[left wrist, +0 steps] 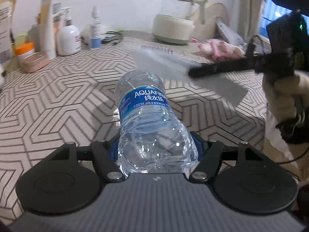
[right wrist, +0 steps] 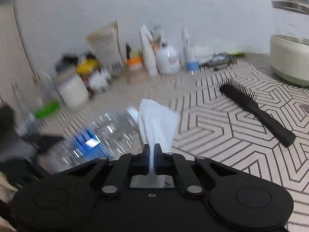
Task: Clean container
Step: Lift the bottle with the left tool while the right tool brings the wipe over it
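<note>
My left gripper (left wrist: 156,145) is shut on the base of a clear Aquafina water bottle (left wrist: 146,116) with a blue label, held lying forward above the patterned table. The bottle also shows blurred in the right wrist view (right wrist: 96,135). My right gripper (right wrist: 152,150) is shut on a white wipe (right wrist: 156,123) whose free end stands up just right of the bottle's neck. In the left wrist view the right gripper (left wrist: 202,70) reaches in from the right, with the wipe (left wrist: 160,61) blurred by motion above and beyond the bottle.
A black hairbrush (right wrist: 256,112) lies on the zigzag tablecloth (left wrist: 58,100) at right. A glass kettle (left wrist: 173,17) stands at the back. Several toiletry bottles (left wrist: 68,36) and jars line the back wall. A pink cloth (left wrist: 218,50) lies near the kettle.
</note>
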Available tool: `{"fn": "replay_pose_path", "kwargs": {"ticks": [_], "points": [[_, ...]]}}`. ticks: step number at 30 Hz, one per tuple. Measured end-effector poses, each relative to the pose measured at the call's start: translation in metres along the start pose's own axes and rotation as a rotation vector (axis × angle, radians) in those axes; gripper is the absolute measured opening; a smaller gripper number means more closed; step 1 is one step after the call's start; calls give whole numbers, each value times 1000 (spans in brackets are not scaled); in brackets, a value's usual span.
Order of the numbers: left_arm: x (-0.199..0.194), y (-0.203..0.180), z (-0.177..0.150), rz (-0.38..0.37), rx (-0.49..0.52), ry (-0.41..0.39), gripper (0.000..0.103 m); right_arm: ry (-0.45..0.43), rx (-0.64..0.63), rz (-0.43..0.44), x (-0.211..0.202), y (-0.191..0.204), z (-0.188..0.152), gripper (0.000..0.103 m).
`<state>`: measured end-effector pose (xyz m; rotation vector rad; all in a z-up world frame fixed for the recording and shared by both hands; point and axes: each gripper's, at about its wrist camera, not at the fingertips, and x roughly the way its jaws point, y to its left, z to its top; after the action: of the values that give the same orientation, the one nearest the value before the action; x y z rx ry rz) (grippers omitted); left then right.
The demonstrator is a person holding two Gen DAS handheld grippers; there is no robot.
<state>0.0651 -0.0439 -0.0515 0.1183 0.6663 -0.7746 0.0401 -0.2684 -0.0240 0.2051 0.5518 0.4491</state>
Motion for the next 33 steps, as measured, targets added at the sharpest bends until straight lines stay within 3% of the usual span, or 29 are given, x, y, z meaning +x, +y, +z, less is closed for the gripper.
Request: {"fn": "replay_pose_path", "kwargs": {"ticks": [4, 7, 11, 13, 15, 16, 18, 22, 23, 24, 25, 29, 33], "points": [[-1, 1, -1, -18, -5, 1, 70, -68, -32, 63, -25, 17, 6, 5], [-5, 0, -3, 17, -19, -21, 72, -39, -160, 87, -20, 49, 8, 5], [-17, 1, -7, 87, -62, -91, 72, 9, -204, 107, 0, 70, 4, 10], [-19, 3, -9, 98, -88, -105, 69, 33, -219, 116, 10, 78, 2, 23], [-17, 2, -9, 112, -85, -95, 69, 41, -213, 137, 18, 83, 3, 52], [-16, 1, -8, 119, -81, -91, 69, 21, -173, 172, 18, 79, 8, 54], [-17, 0, -9, 109, -69, -102, 69, 2, -86, 232, 15, 70, 12, 54], [-16, 4, -8, 76, -84, -105, 68, 14, 67, 246, 12, 52, 11, 54], [-16, 5, -8, 68, -88, -106, 68, 20, 103, 237, 12, 48, 9, 48], [-16, 6, -8, 60, -92, -107, 68, 25, 140, 228, 12, 45, 7, 29], [-16, 6, -9, 59, -95, -107, 68, 30, 178, 218, 14, 45, 4, 23], [-16, 4, -9, 63, -84, -103, 67, 49, 229, 159, 24, 40, 3, 22], [-12, 1, -7, 84, -80, -70, 67, 39, 168, 95, 35, 56, 11, 25]]}}
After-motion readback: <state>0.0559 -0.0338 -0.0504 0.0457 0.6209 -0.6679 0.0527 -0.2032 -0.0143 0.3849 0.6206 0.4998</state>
